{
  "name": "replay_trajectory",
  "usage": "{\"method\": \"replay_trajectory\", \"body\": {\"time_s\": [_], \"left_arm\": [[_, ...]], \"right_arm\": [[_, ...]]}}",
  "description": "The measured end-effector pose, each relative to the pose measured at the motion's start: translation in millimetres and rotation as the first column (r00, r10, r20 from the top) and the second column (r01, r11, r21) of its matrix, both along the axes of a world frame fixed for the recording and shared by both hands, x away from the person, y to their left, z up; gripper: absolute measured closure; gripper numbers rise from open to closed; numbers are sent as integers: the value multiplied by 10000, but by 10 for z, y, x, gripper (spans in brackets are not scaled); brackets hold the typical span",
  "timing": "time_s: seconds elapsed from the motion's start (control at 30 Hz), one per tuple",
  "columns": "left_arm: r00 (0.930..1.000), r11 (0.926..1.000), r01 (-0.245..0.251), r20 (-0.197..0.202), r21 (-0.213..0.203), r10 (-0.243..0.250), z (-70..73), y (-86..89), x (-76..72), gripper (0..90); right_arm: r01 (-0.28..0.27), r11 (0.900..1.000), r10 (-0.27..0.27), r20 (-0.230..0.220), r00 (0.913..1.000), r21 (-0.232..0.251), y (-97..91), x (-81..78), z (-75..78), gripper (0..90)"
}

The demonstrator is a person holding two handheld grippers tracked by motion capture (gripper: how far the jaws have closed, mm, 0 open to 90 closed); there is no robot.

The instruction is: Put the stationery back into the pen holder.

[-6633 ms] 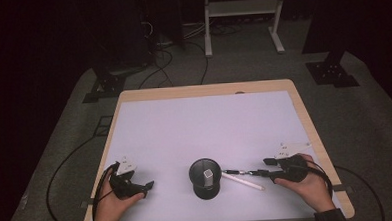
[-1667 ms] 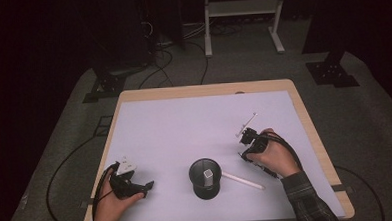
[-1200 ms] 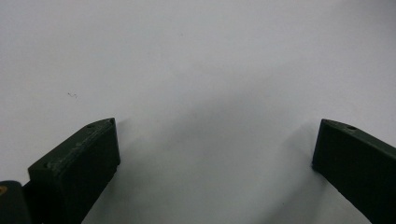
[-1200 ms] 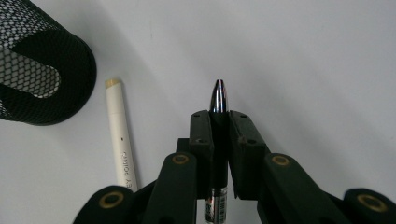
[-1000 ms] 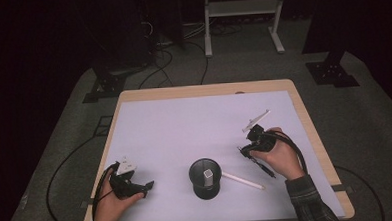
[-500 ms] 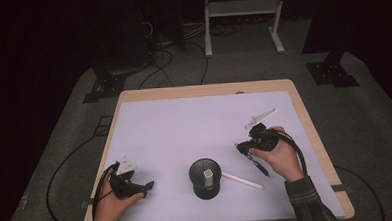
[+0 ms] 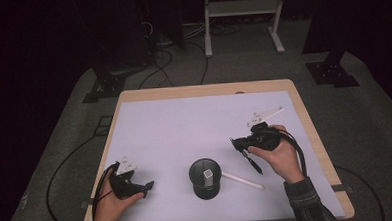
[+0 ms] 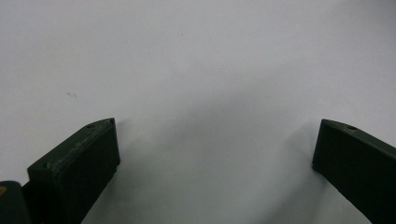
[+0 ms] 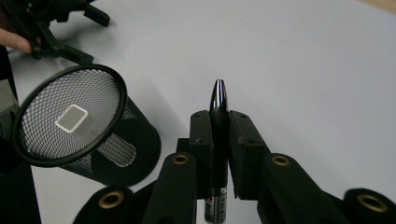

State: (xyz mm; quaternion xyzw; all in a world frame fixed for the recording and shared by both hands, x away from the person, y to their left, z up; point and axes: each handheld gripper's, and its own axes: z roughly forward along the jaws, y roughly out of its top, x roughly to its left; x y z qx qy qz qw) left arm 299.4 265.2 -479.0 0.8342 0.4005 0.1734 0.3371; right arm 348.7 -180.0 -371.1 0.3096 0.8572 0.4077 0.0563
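From above, my right gripper (image 7: 239, 144) hangs right of the cup (image 7: 205, 177), jaws clamped on a black pen (image 7: 252, 161) whose tail slants down toward the white pen (image 7: 243, 181) lying on the table (image 7: 184, 121) just right of the cup. My left gripper (image 7: 146, 185) rests left of the cup. If I swing low toward the cup, that tail could knock the white pen or the rim.

Through the left gripper view, my jaws stand wide over bare table, holding nothing, so nothing steadies the cup.

Through the right gripper view, the pen (image 9: 218, 140) sits pinched between my pads, silver tip up, with the cup (image 9: 79, 130) to its left already holding a grey stick (image 9: 74, 119). The smooth barrel could slide or swivel in my thin grip, missing the mouth.
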Motion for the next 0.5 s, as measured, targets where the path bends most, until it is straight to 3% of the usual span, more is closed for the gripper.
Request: {"method": "replay_trajectory", "body": {"time_s": [0.5], "left_arm": [[10000, 10000, 6, 1, 18, -6, 1, 0, 0, 0]], "right_arm": [[-648, 9942, 591, 674, 9960, 854, 95, -101, 164, 798]]}}
